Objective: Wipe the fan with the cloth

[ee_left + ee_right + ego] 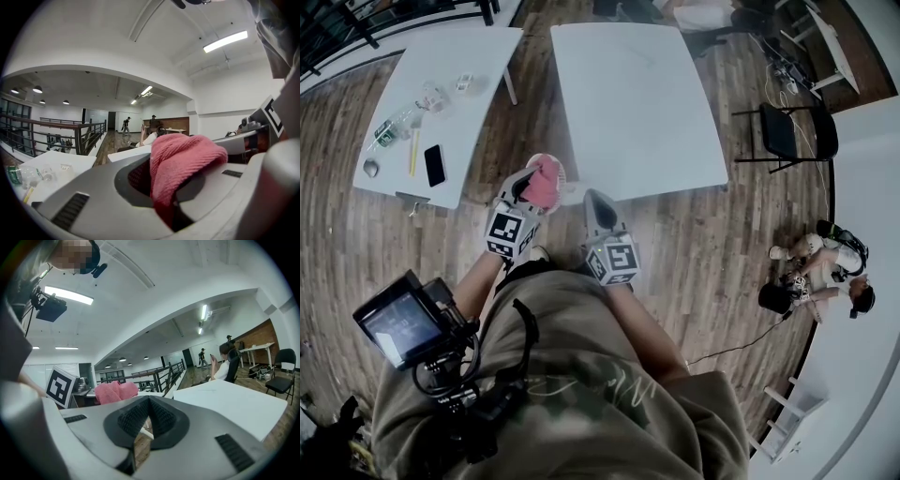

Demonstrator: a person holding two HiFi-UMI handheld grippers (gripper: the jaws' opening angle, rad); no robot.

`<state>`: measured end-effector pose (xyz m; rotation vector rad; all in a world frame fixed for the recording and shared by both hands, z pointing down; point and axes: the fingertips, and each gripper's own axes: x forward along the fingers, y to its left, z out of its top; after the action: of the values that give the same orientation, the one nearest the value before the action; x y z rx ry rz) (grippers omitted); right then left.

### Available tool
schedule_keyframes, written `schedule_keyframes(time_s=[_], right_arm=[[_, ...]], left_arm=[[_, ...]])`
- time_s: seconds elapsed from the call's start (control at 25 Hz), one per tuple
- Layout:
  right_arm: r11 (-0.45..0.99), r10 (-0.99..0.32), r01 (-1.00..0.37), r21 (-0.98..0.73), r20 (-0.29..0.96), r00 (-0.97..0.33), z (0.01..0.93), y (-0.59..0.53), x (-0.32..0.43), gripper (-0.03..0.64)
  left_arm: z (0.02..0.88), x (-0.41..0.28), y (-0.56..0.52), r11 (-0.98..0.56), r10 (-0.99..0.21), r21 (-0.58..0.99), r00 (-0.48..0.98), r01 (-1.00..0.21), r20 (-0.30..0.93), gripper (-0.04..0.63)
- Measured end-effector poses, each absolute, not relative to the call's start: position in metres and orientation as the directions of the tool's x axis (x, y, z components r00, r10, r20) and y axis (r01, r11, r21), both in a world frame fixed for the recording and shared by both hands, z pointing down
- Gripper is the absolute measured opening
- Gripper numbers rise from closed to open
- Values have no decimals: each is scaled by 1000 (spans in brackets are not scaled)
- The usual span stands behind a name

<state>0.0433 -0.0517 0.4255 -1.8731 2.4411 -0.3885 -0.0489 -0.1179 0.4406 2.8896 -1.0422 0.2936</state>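
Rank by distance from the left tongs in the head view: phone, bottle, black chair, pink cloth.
1. Pink cloth, gripped in the left tongs.
2. Phone, on the left table, near edge.
3. Bottle, same table, further left.
4. Black chair, far right, beyond the middle table.

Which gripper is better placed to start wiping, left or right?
Left, most likely. The left gripper is already shut on the pink cloth, while the right gripper is shut with nothing between its jaws.
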Motion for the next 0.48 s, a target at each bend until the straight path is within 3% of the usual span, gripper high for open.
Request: schedule_keyframes(time_s=[0.48], right_arm=[[253,-952,-943,-217,117,-283,425,-56,38,12]], left_arm=[[444,-50,-124,-773,-620,-9,753,-634,222,63]])
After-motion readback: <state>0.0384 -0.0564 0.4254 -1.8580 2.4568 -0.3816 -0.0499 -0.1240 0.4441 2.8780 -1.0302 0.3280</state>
